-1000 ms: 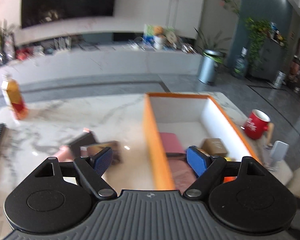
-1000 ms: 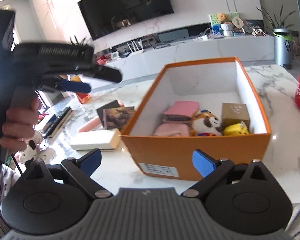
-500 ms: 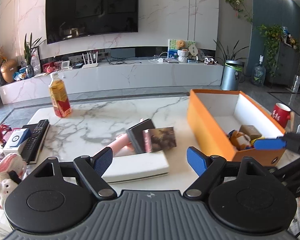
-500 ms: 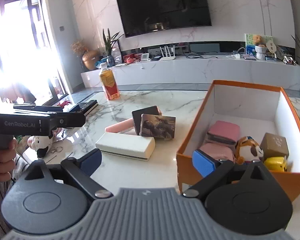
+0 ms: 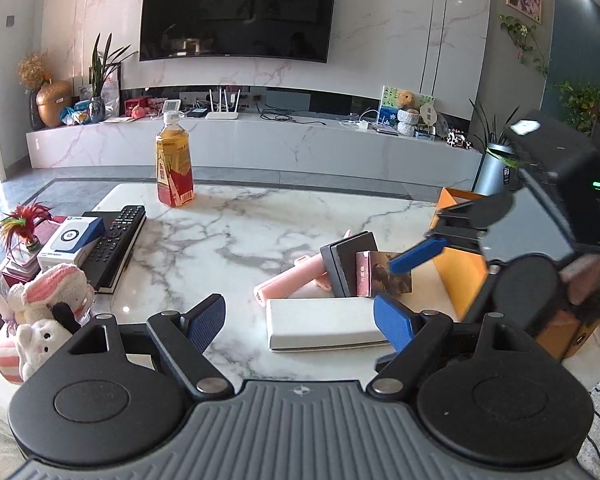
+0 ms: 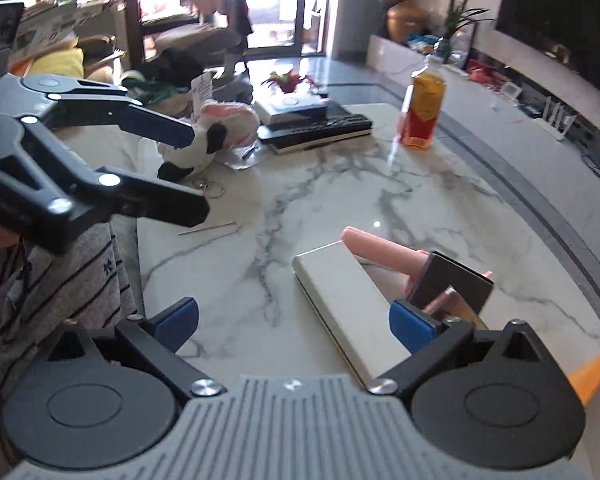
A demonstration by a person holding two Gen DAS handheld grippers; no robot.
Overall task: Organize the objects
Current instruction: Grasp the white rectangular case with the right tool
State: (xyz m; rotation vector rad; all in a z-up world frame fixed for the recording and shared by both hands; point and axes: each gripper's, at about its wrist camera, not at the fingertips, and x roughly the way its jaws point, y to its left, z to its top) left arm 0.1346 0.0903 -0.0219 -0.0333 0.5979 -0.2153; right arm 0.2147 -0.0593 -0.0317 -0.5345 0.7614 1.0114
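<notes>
Marble-veined white table [image 5: 228,240] bearing the items. Lying near its front edge: a white oblong case [image 5: 324,324], flat. Just behind it, touching or nearly so: a pink cylinder [image 5: 288,284] on its side, a dark grey box [image 5: 350,264] leaning upright, and a small picture-fronted book [image 5: 384,278] propped against that box. Standing at the right of the group: an orange box [image 5: 460,272], mostly hidden by the right gripper in the left wrist view; contents not visible.

Left gripper [image 5: 300,320] hovering over the near edge of the table, jaws standing wide apart, nothing between the pads; white case lying ahead and slightly right of centre.

Right gripper [image 6: 296,320] pointing steeply down at the white case [image 6: 348,308], jaws having just been opening to full spread, gripping nothing; right pad sitting just beside the case's long edge, contact not determinable.

Standing well apart at the far side: an amber drink bottle [image 5: 174,168], upright. Lying at the left edge: a black remote [image 5: 116,236] on a dark book, a white and blue carton [image 5: 70,240], plush toys [image 5: 48,312].
</notes>
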